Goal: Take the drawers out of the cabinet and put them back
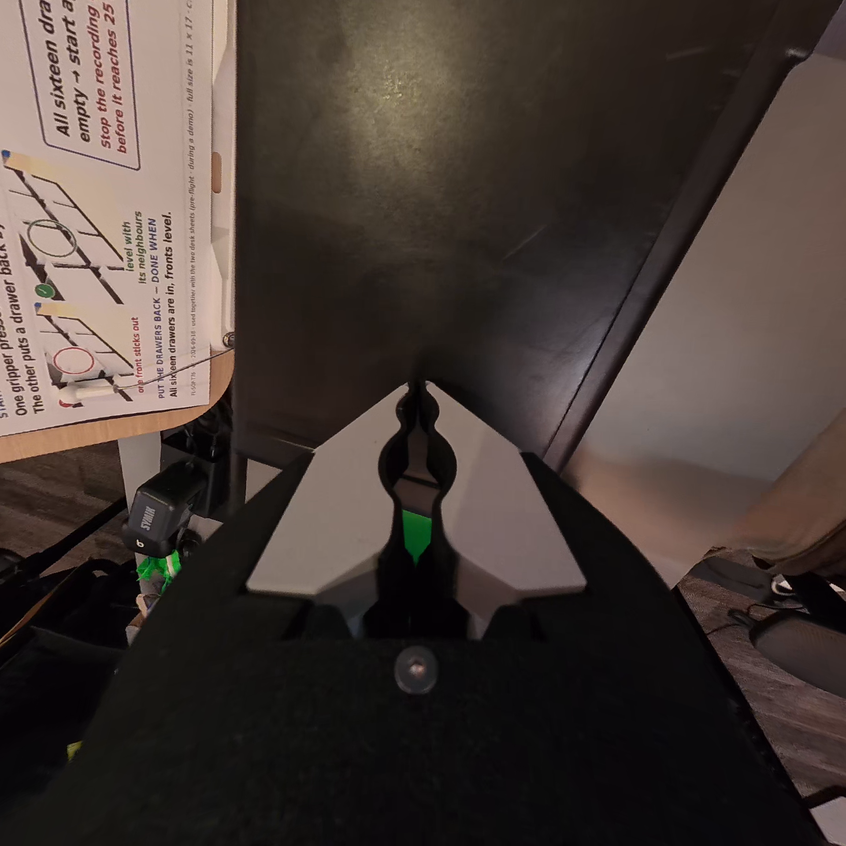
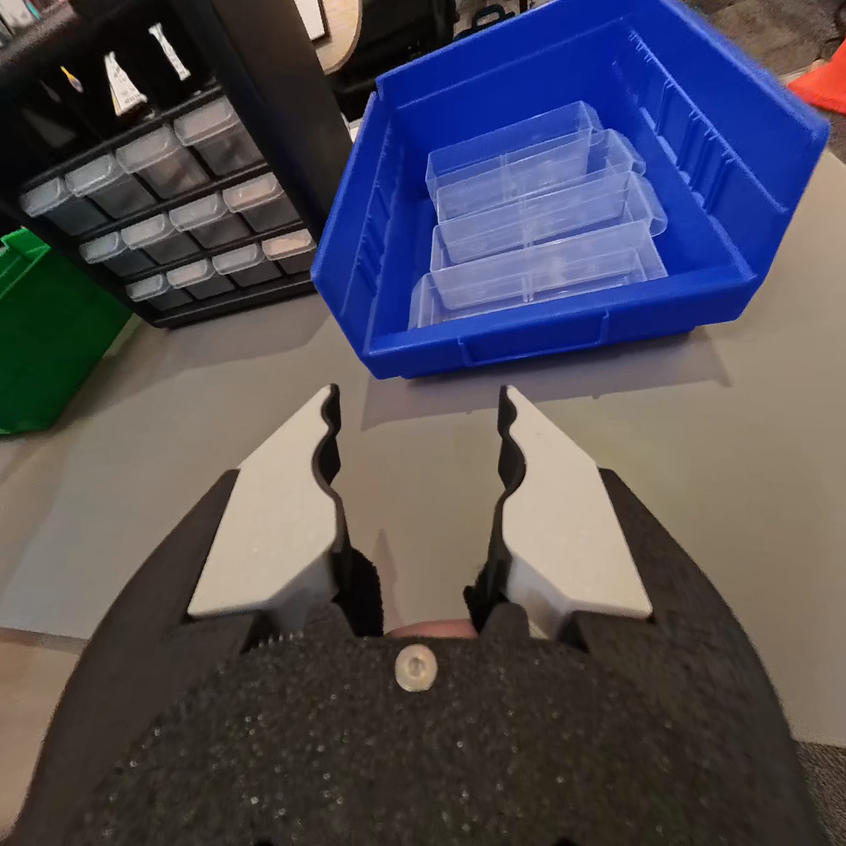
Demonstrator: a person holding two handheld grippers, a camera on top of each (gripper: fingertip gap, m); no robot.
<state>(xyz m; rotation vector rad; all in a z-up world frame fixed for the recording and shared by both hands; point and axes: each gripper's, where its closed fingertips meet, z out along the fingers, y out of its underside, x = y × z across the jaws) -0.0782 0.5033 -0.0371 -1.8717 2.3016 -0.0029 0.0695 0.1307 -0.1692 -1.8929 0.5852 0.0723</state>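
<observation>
The left hand-held gripper (image 1: 416, 389) has its fingers closed together, tips pressed against a flat black panel (image 1: 458, 183). A printed sheet (image 1: 91, 229) lies on the wooden worktop (image 1: 114, 428) at left.

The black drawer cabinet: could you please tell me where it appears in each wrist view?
Left wrist view: its dark top panel fills the upper middle, with the shut left gripper pressed against it.
Right wrist view: the cabinet stands upper left, beside the blue bin.
Shared landmark: the cabinet itself; nothing else clearly appears in both.
</observation>
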